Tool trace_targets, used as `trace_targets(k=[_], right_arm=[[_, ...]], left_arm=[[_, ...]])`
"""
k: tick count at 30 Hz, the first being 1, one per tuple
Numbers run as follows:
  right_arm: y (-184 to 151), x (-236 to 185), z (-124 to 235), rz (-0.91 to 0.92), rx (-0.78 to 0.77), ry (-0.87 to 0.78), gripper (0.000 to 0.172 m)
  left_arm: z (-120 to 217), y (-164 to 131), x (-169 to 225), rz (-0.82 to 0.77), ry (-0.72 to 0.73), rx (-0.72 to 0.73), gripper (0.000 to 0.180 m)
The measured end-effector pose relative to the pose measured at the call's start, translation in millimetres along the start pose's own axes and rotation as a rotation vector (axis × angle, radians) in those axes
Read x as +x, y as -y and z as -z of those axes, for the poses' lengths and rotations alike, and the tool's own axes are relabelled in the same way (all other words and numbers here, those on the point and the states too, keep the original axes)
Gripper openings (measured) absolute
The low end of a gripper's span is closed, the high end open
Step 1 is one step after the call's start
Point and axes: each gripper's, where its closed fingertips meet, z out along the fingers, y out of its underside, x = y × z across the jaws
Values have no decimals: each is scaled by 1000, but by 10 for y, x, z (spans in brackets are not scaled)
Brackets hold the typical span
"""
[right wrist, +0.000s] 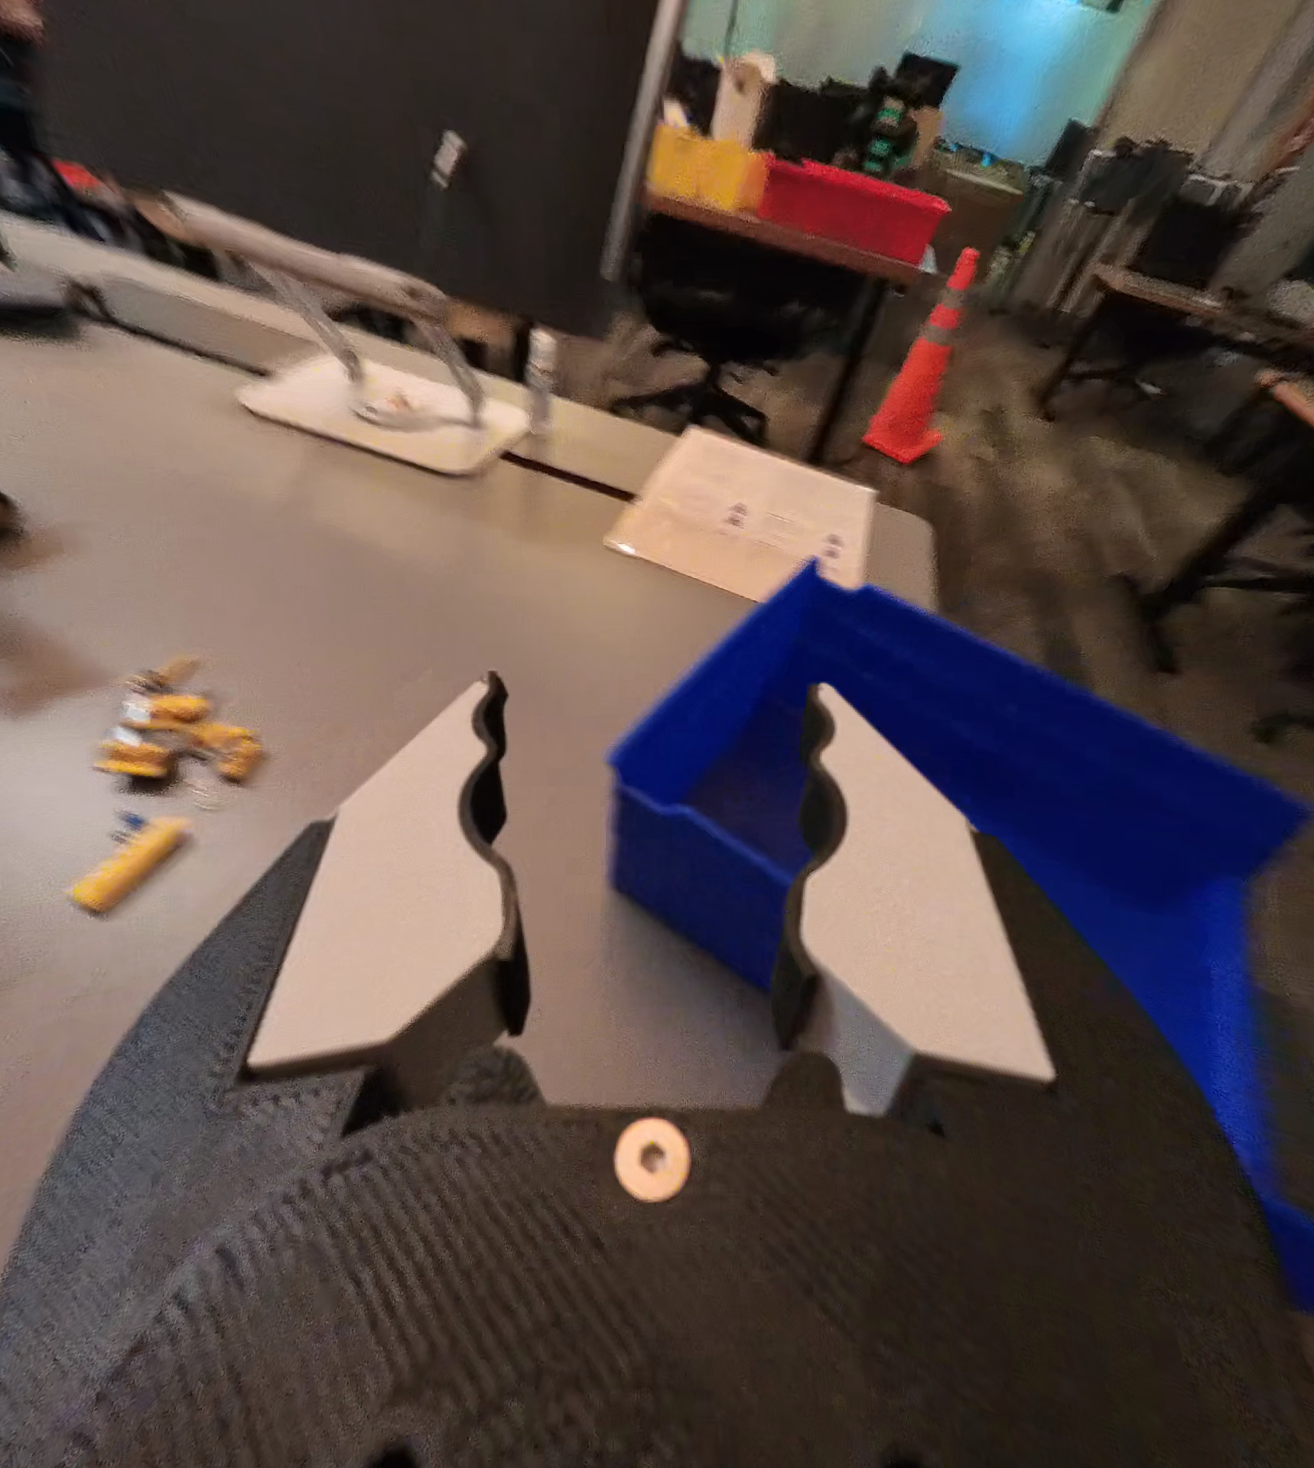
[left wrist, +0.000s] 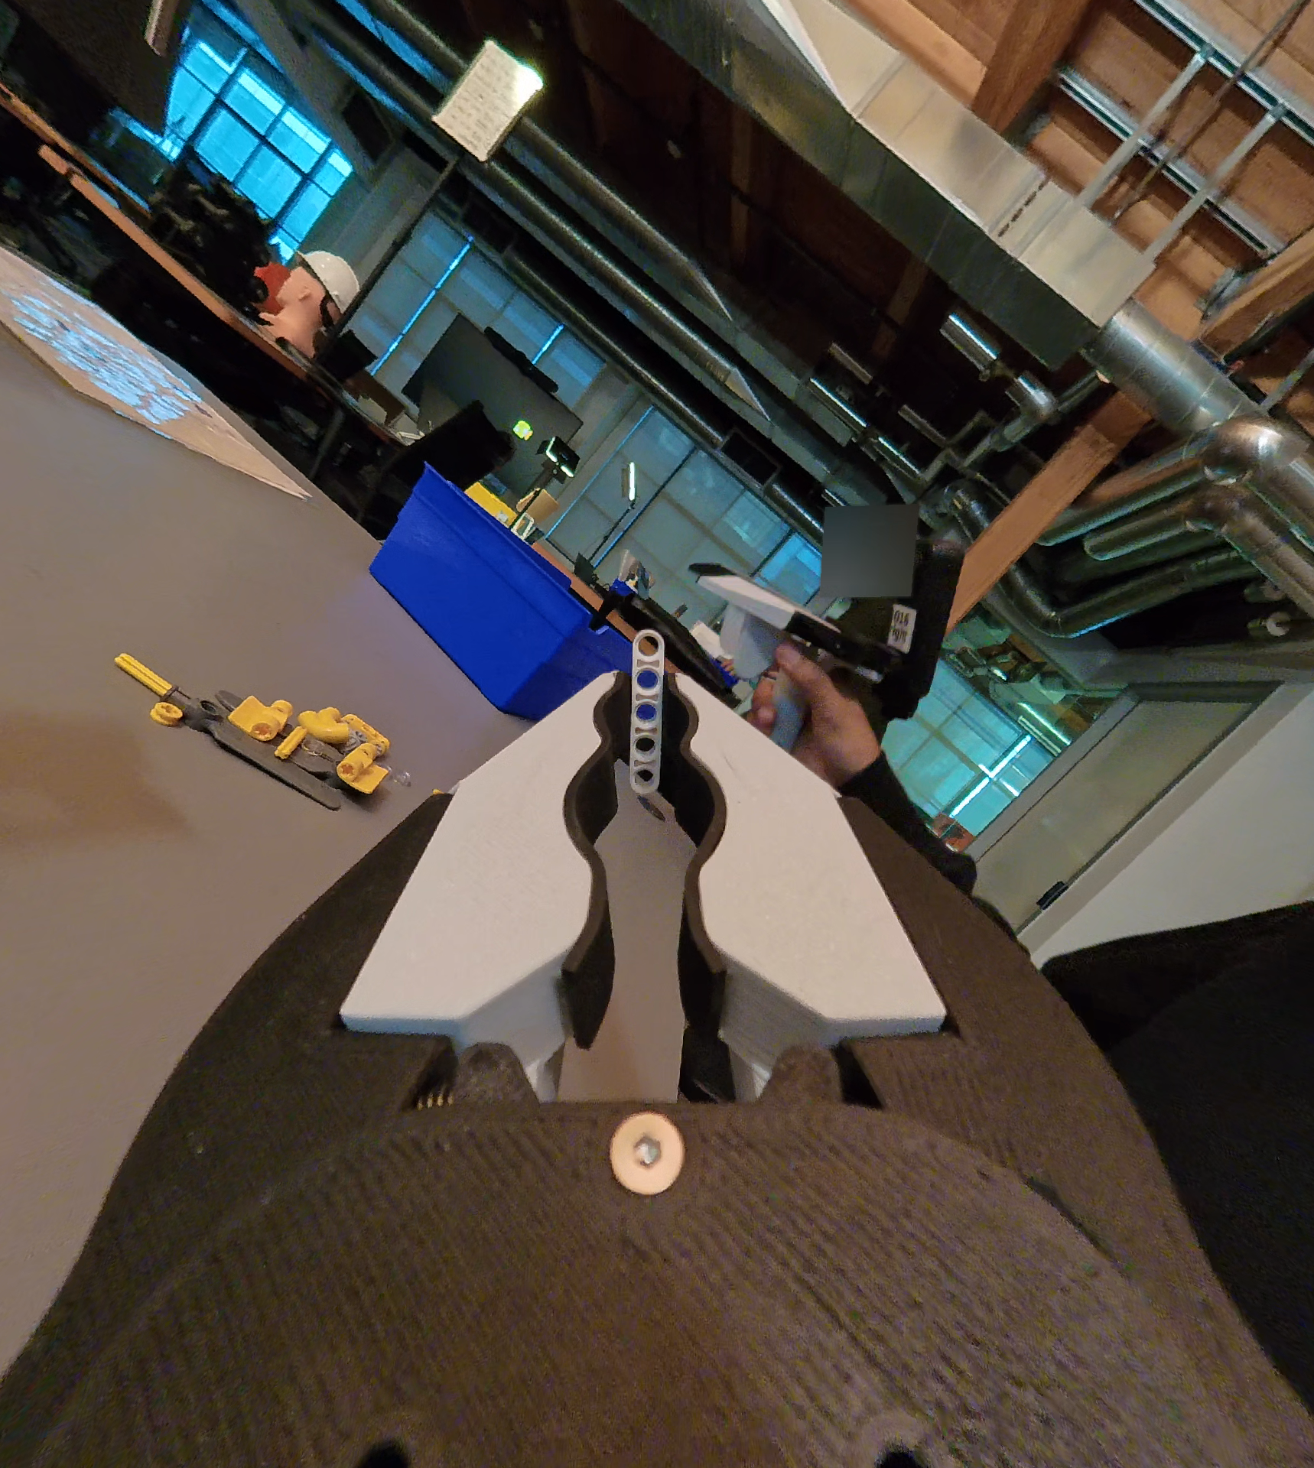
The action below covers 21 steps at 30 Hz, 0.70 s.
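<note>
**Two grippers over a grey table, one holding a perforated strip**

Two grippers are in play. The left gripper (left wrist: 647, 699) has its jaws drawn narrow, pinching a thin white strip (left wrist: 647, 715) edge-on between the dark pads (left wrist: 608, 719). The strip is a flat, slim plastic beam with rounded ends and a row of round holes down its length. It stands upright, its top end poking past the fingertips, and blue shows through two of its holes while the lower ones look dark.

The right gripper (right wrist: 654, 699) is spread wide with nothing between its fingers (right wrist: 399, 874). It hangs above the grey table (right wrist: 320, 572), its right finger over the near end of a blue bin (right wrist: 1035, 739) that sits at the table's edge. The bin is open-topped, and the part of its inside that shows holds nothing. In the left wrist view this gripper appears farther off, gripped by a hand (left wrist: 813, 715) beyond the bin (left wrist: 479, 588).

To the left on the table lies a small heap of yellow and dark grey plastic pieces (left wrist: 280, 731), well apart from both grippers. A separate yellow piece (right wrist: 129, 862) lies nearer the camera in the blurred right wrist view. A white sheet of paper (right wrist: 749, 516) rests on the table behind the bin.
</note>
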Motion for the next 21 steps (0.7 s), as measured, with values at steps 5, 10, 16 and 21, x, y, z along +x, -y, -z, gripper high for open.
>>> trace_targets(k=[5, 10, 16, 21], right_arm=[[-633, 570, -50, 127, -411, 113, 56], [-1025, 735, -169, 203, -609, 178, 61], [-1227, 607, -165, 195, -825, 225, 12], [-1117, 146, -250, 160, -941, 231, 3]], left_arm=[[-25, -37, -15, -7, 14, -24, 2], [-75, -146, -31, 23, 21, -103, 2], [-79, -145, -62, 61, 20, -105, 2], [-132, -216, -50, 33, 18, -144, 2]])
